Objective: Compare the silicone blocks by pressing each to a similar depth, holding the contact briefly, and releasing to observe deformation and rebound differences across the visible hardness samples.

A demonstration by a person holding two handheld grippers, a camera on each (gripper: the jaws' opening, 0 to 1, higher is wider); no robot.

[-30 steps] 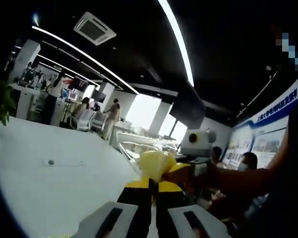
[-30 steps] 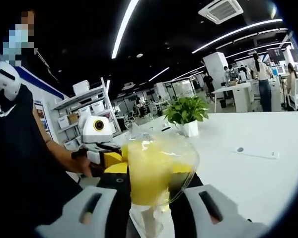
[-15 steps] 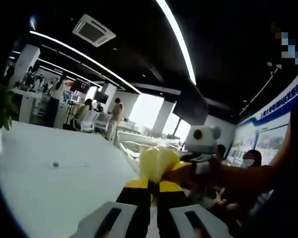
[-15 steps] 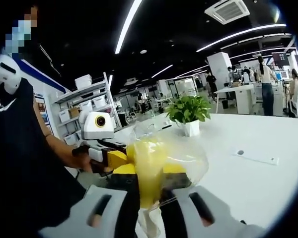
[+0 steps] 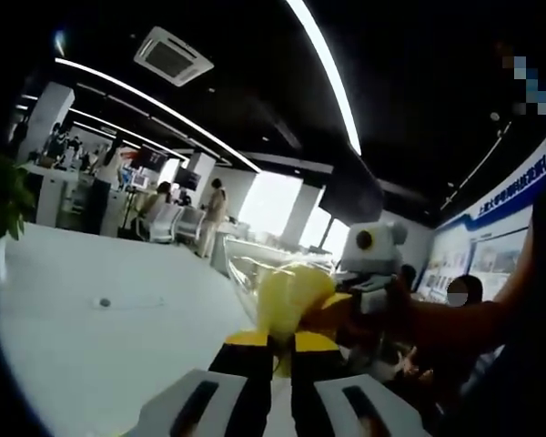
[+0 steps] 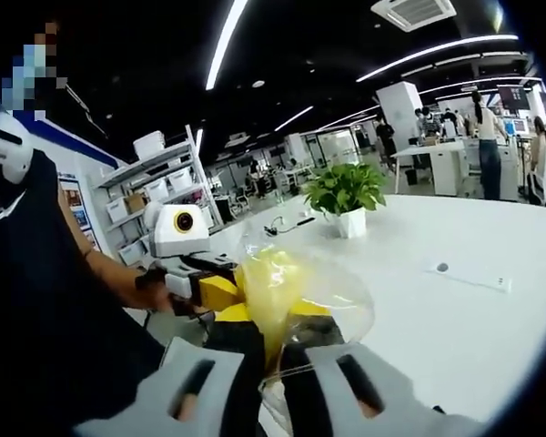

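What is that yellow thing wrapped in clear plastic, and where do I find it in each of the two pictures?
Left gripper view: the yellow thing in clear plastic sits low in the middle, just above that gripper's closed jaws; what it is I cannot tell.
Right gripper view: it sits low in the middle, pinched between the jaws.
Shared landmark: the white table beneath it.

Yellow block (image 6: 271, 289) wrapped in a crinkled clear bag (image 6: 332, 296), its shape blurred and its lower end hidden between the right gripper (image 6: 266, 378) jaws. Same block (image 5: 289, 296) half covered at frame centre in the left gripper view, bag edges too faint to trace. Small round mark on the worktop (image 5: 103, 302), left of frame, too small to identify. Distant people at upper left, blurred.
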